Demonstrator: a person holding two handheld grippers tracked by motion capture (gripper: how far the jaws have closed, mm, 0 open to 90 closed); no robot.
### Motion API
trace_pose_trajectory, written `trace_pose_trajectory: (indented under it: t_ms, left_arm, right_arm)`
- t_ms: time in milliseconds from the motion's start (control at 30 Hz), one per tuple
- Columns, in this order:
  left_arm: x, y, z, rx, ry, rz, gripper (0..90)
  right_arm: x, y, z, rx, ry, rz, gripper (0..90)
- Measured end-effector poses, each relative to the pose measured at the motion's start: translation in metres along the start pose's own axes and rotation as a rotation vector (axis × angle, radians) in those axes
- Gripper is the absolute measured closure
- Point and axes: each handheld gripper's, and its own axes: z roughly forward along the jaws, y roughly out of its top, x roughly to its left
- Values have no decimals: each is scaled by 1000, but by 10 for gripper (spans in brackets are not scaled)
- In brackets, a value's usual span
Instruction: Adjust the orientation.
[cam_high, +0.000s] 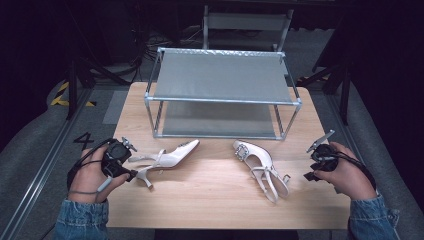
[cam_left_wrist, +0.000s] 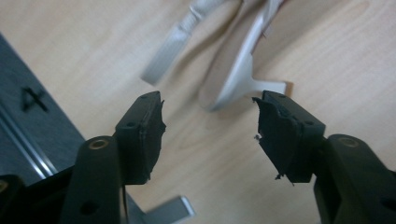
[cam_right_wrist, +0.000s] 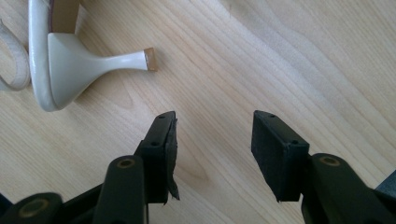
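Left gripper (cam_high: 131, 161): jaws apart, nothing between the pads; bare wood (cam_left_wrist: 201, 158) shows in the gap.
Left shoe (cam_high: 167, 160): lies on its side just ahead of the left gripper's jaws, heel (cam_left_wrist: 268, 87) nearest, off the tip of one jaw.
Right gripper (cam_right_wrist: 212, 135): jaws apart, empty, over the table (cam_high: 210, 200).
Right shoe (cam_high: 260, 167): ahead of the right gripper and to its left, apart from the jaws; heel (cam_right_wrist: 126, 58) points across its view.
Shoe rack (cam_high: 222, 100): beyond both shoes, both shelves bare.
Risk, heel grip: probable slip or swing, caused by a thin, smooth, tapered stem.
Risk, strap grip: probable droop and snag on the rack's front rail.
Risk, approach: a jaw tip may push the shoe away before closing.
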Motion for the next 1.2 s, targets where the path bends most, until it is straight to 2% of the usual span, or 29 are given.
trace_pose_trajectory:
  t_ms: [33,67,100,133,200,267,333,400,467,600,900,1200]
  left_arm:
    - [-1,1,0,-3,-29,10,459]
    - [-2,2,1,17,-58,-1,484]
    - [-2,3,2,39,-69,6,494]
    - [-2,3,3,54,-73,-4,516]
    - [-1,4,3,63,-79,-18,542]
    - [1,6,1,51,-98,-25,567]
    - [0,7,-2,41,-98,-21,592]
    - [-2,9,-4,39,-88,-7,619]
    - [-2,11,-4,35,-78,5,629]
    - [-2,13,-3,34,-94,4,620]
    - [-1,16,1,44,-93,-9,545]
    - [-1,16,1,44,-103,-28,508]
  right_arm:
    - [0,0,0,-7,3,2,528]
    - [1,0,0,-10,3,2,528]
    - [2,0,0,-21,-2,4,534]
    - [3,-1,0,-46,0,15,546]
    - [5,-1,0,-75,-1,1,562]
    - [6,-1,-1,-77,6,10,580]
    - [7,0,-2,-72,-10,-12,620]
    - [6,0,-3,-45,-14,19,650]
    - [5,-1,-3,-35,-34,5,650]
    - [5,-2,-3,-46,-31,4,642]
    - [6,-3,-2,-69,-27,1,595]
    - [7,-4,0,-77,-17,8,583]
